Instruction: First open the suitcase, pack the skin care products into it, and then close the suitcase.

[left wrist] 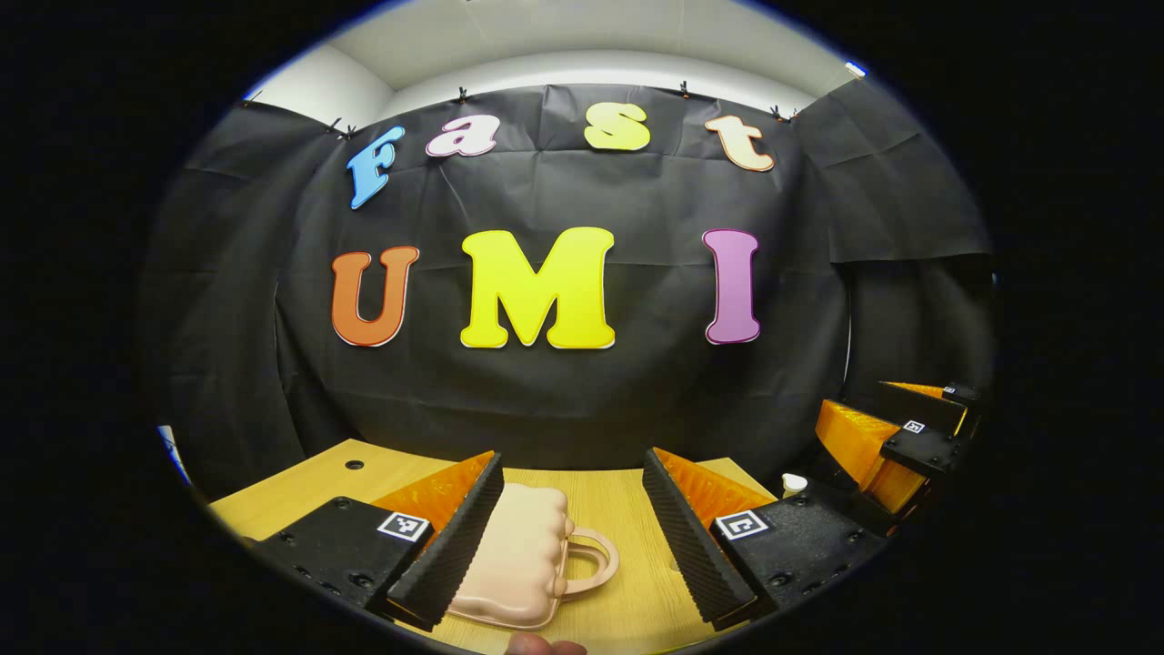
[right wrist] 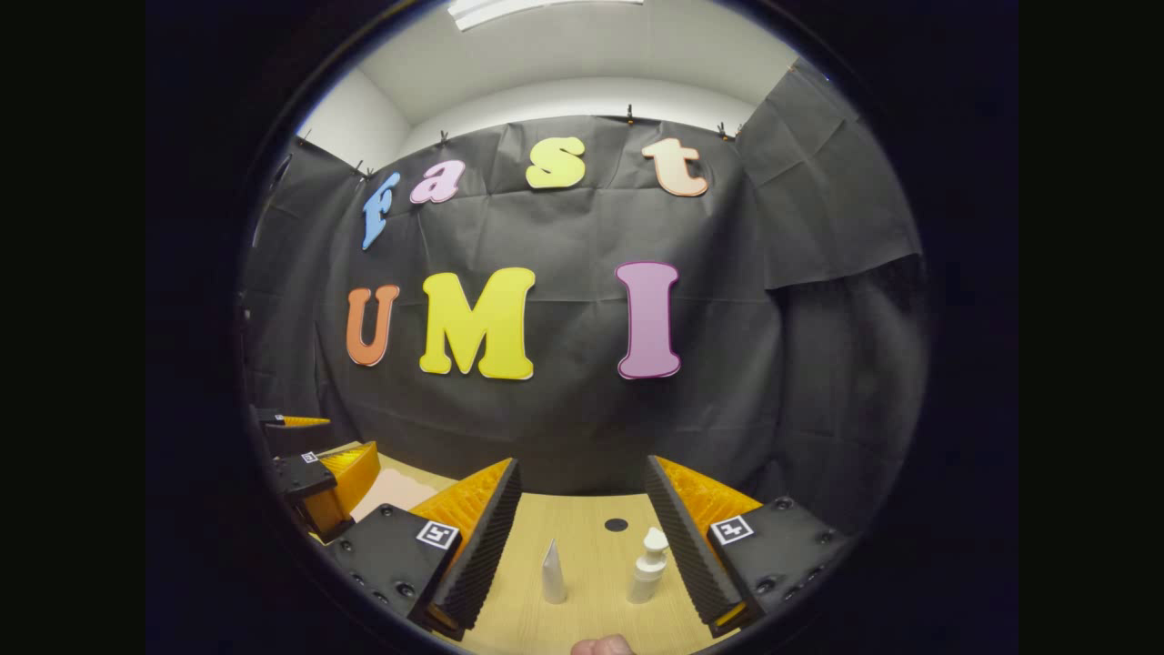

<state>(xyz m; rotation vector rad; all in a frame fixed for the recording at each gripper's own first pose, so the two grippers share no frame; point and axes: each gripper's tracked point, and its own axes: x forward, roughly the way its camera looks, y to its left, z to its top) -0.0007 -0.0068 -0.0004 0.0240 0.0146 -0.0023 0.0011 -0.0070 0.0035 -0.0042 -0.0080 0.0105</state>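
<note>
A small peach-pink suitcase (left wrist: 518, 559) lies shut and flat on the wooden table (left wrist: 627, 509), its handle (left wrist: 596, 555) pointing right. My left gripper (left wrist: 573, 468) hangs open above it, and its left finger hides part of the case. In the right gripper view a white pointed tube (right wrist: 553, 573) and a white pump bottle (right wrist: 647, 569) stand upright on the table (right wrist: 591, 518), between the fingers of my open right gripper (right wrist: 582, 468). The bottle is close to the right finger. Nothing is held in either gripper.
The black cloth wall rises right behind the table's far edge. A small round hole (right wrist: 616, 525) sits in the tabletop beyond the bottle, another hole (left wrist: 354, 465) at the far left. The other gripper (left wrist: 900, 437) is at the right, the pump top (left wrist: 794, 483) beside it.
</note>
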